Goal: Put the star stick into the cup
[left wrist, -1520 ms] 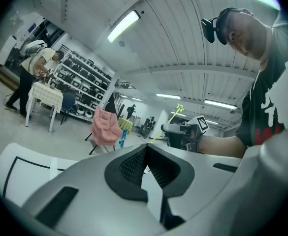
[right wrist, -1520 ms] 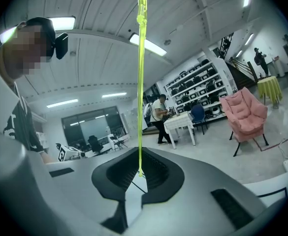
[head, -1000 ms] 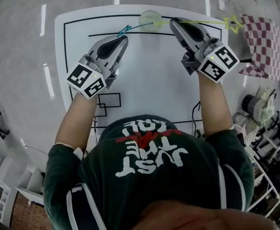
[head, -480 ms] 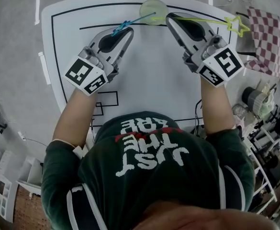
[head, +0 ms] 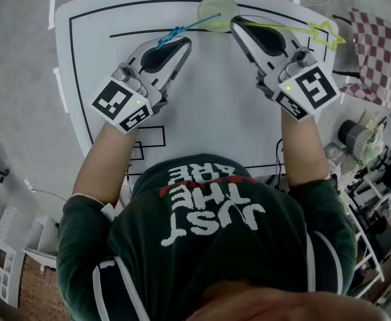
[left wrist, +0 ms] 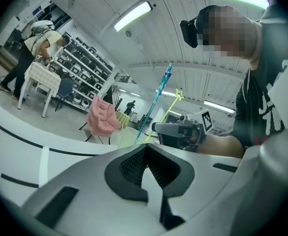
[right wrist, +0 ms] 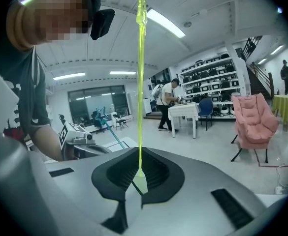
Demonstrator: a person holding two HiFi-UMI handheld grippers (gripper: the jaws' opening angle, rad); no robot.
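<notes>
The thin neon-yellow star stick, star at 2 o'clock, is pinched in the closed right tongs, its plain end by the pale cup at 12 o'clock. The left tongs are closed, empty. White black-lined desk, grey floor, checked cloth at 2 o'clock.

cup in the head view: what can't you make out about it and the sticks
- Head view: whether the yellow star stick has its tip inside the cup or just over it; too small.
- Head view: how deep the blue star stick sits in the cup; seen from above.
</notes>
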